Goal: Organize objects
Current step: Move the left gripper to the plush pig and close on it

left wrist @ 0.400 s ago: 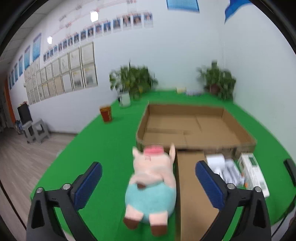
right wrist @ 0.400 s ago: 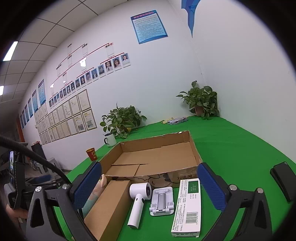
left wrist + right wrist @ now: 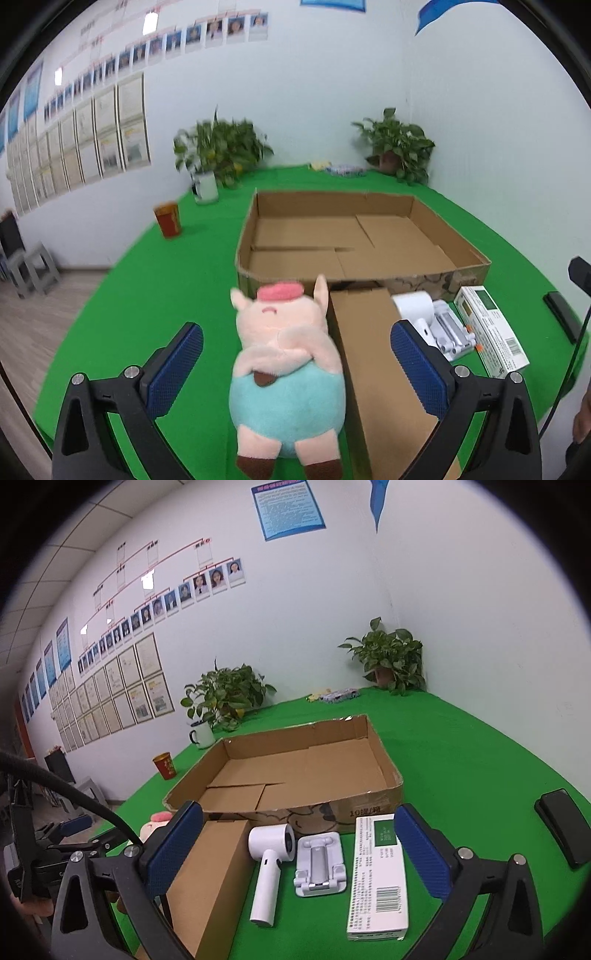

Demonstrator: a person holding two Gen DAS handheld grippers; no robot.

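A pink plush pig in a teal outfit lies on the green table, between the wide-open fingers of my left gripper, untouched. A long brown box lies right of it. Beyond stands an open, shallow cardboard tray. My right gripper is open and empty above a white hair dryer, a white phone stand and a white-and-green carton. The brown box and tray also show there; the pig is mostly hidden.
A red paper cup, a white mug with a plant and a second potted plant stand at the back. A black flat device lies at the right. The table edge drops to floor on the left.
My left gripper has moved closer to the pig, which now sits larger and more central between the fingers. The right gripper's view has barely shifted.
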